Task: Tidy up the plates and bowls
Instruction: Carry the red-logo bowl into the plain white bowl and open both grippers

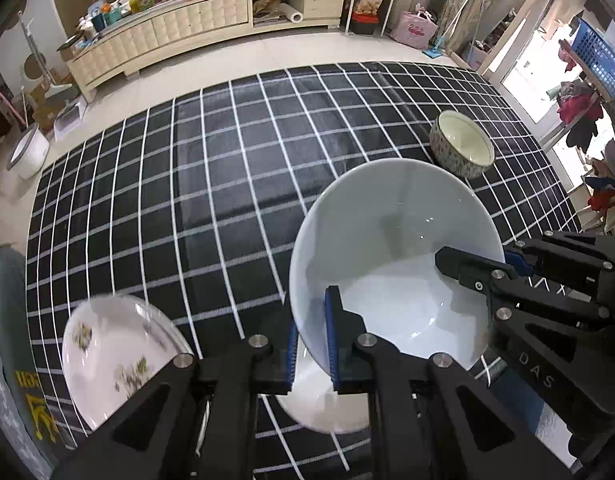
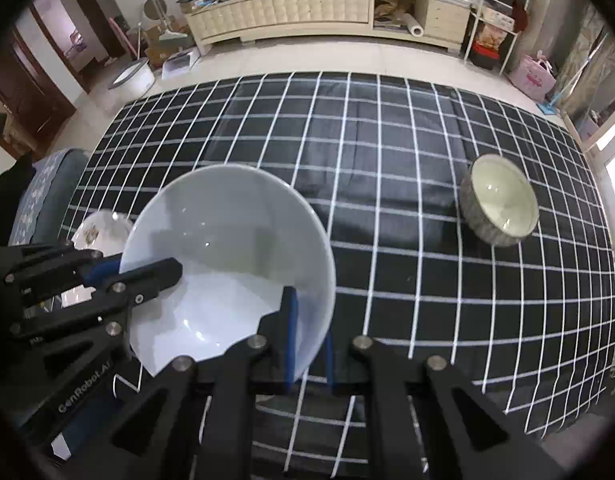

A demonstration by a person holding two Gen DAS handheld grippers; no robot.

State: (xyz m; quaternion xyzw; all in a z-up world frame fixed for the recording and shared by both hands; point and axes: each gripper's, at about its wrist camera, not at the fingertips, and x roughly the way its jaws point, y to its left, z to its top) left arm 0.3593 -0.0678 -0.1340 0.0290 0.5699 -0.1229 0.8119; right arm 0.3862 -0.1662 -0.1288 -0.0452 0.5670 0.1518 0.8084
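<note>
**A:** Starting nearest: what has each claw got?

**B:** Both are clamped on the same white bowl. The left claw pinches its rim on one side, one blue pad inside the wall and one outside. The right claw does the same on the opposite side of the rim.

**A:** Is the bowl resting on anything?

**B:** No, it hangs tilted between the two claws, above the counter with its black cloth and white grid lines. Through the left camera a white dish shows on the cloth directly beneath the bowl; how deep it is I cannot tell.

**A:** What else is close by?

**B:** To the left of the held bowl, a white plate with a floral print lies near the counter's near edge. It is blurred, so the pattern is hard to read.

**A:** And farther out?

**B:** A smaller patterned bowl with a cream inside stands upright on the cloth, well apart from the others, toward the right side of the counter.

**A:** Beyond the counter?

**B:** A pale tiled floor, then a long cream cabinet with clutter piled on top.
</note>
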